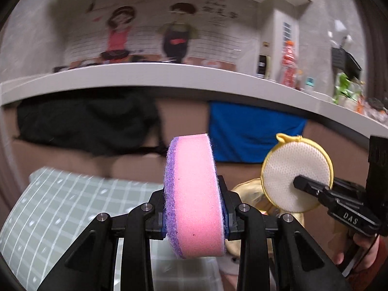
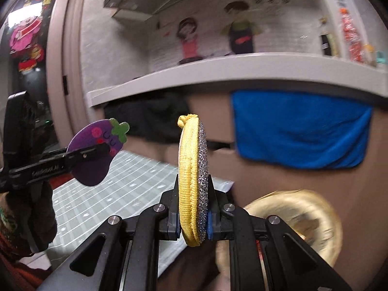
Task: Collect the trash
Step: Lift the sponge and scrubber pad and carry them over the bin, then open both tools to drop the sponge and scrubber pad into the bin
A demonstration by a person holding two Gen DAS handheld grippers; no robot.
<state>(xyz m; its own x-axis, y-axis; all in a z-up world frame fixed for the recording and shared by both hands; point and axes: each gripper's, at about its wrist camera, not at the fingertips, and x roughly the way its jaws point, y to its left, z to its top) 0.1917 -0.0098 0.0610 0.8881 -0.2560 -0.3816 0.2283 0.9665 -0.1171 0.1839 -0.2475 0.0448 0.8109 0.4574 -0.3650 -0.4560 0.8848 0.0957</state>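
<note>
A pink sponge (image 1: 194, 181) with a purple scouring face stands on edge between the jaws of my left gripper (image 1: 194, 208), which is shut on it. From the right wrist view the same sponge (image 2: 97, 133) shows as a purple eggplant shape in the left gripper (image 2: 101, 149). My right gripper (image 2: 193, 194) is shut on a round yellow-rimmed scrubber (image 2: 190, 157) with a silver glitter face, seen edge-on. In the left wrist view that scrubber (image 1: 295, 174) shows its white mesh side, gripped by the right gripper (image 1: 300, 184). Both pieces are lifted off the surface.
A blurred gold-coloured open container (image 2: 303, 213) sits low, below and between the grippers (image 1: 249, 194). A green checked cloth (image 1: 60, 206) covers the surface at left. Ahead, a white shelf (image 1: 145, 75) overhangs brown boxes draped with a blue cloth (image 1: 254, 131) and a black one (image 1: 84, 121).
</note>
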